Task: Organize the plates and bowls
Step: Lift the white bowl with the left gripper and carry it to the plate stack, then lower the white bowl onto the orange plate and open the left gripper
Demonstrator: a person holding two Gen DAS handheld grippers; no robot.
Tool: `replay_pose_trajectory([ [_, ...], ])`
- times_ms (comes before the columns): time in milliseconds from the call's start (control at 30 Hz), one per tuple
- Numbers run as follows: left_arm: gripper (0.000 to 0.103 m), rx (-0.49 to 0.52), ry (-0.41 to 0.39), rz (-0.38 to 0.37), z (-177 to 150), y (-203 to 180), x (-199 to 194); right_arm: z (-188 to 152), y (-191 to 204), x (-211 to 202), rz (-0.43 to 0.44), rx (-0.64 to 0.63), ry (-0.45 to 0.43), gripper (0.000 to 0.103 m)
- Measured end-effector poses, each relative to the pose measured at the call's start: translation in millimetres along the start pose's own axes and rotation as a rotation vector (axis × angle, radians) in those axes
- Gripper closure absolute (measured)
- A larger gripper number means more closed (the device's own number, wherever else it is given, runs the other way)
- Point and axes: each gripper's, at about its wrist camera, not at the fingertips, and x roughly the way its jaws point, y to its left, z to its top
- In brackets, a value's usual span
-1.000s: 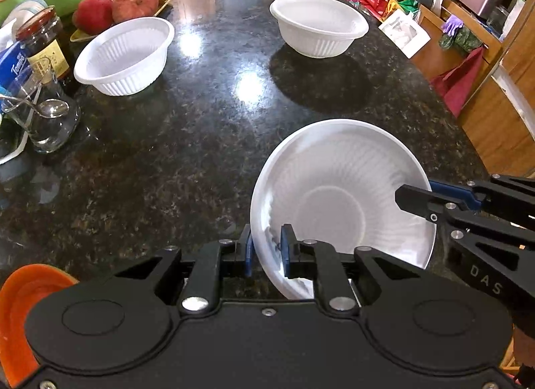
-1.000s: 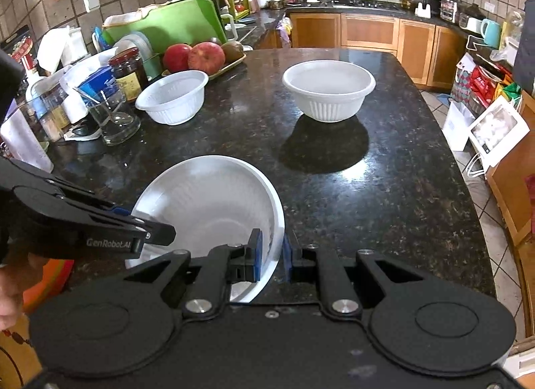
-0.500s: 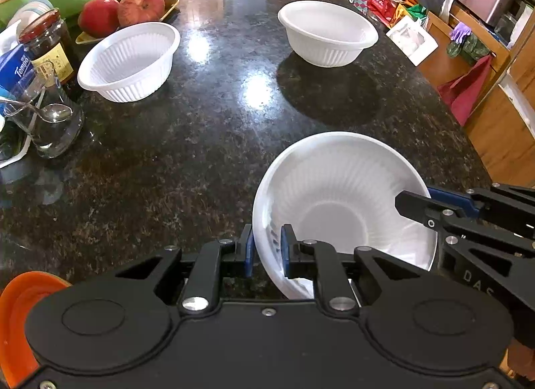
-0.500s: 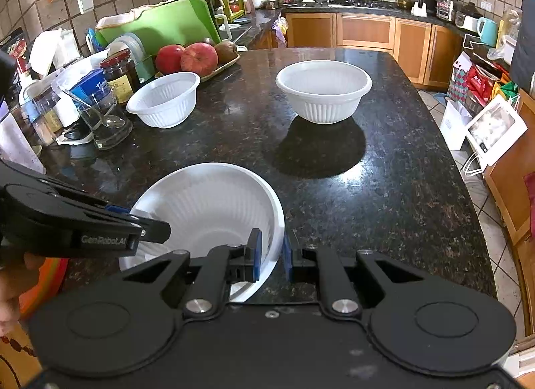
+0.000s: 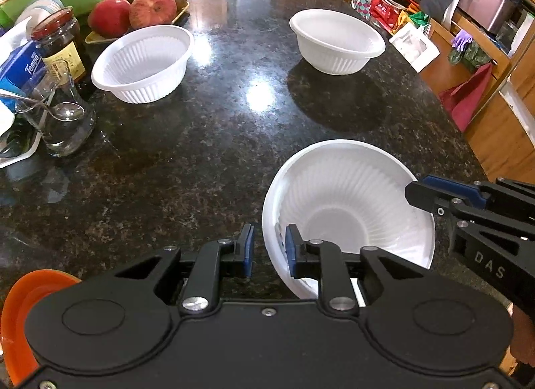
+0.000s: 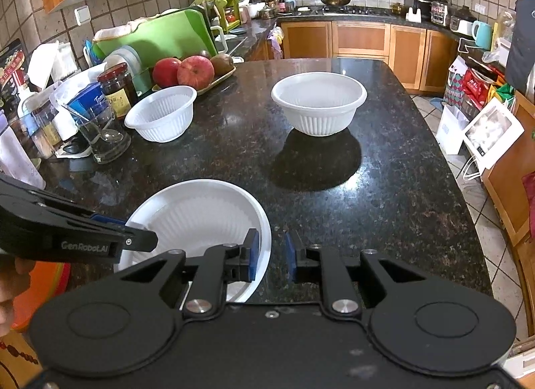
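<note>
- The near white ribbed plastic bowl [image 5: 347, 201] sits on the dark speckled stone desk [image 5: 200, 155], close to the near edge.
- The left tongs [image 5: 269, 250] have their blue pads on each side of this bowl's left rim. The pads have just been opening. There is a gap on the outer side, so they are not squeezing the rim.
- The right tongs [image 6: 271, 257] straddle the same bowl's right rim, one pad inside the bowl and one outside. These pads have just been opening too, and they stand apart from the rim.
- In the left view, the right tongs' black arm comes in from the right, over the bowl's far rim.
- A second white ribbed plastic bowl [image 5: 142, 63] stands upright at the far left of the desk, just in front of a tray of red apples [image 5: 133, 14].
- A third white bowl with a wide rim [image 5: 336, 41] stands upright at the far right, well apart from the other two.
- By the left edge are a dark glass jar with a red lid [image 5: 62, 44] and a clear glass with a metal spoon [image 5: 63, 121] in it.
- Something round and orange [image 5: 20, 308] shows at the bottom left corner. It may be a plate or a bowl, but most of it is hidden.
</note>
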Motion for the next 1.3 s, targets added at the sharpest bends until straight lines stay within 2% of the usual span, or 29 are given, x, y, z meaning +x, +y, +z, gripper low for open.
replay_pose_trajectory([
  [800,0.072,0.015,-0.027,-0.01,-4,5,0,-5,9,-10,-0.011,0.0,-0.026,0.083],
  [833,0.072,0.01,-0.036,-0.01,-5,6,-1,-5,9,-10,-0.011,0.0,-0.026,0.083],
  [900,0.055,-0.001,-0.06,-0.012,-5,9,-5,-6,9,-11,-0.008,0.0,-0.026,0.083],
  [933,0.053,-0.006,-0.075,-0.014,-5,10,-8,-6,9,-12,-0.007,0.0,-0.028,0.083],
  [1067,0.052,-0.009,-0.115,-0.001,-4,12,-15,-5,10,-15,-0.002,-0.003,-0.038,0.083],
  [1300,0.052,-0.013,-0.134,0.022,-1,11,-25,0,7,-26,0.01,-0.016,-0.068,0.081],
])
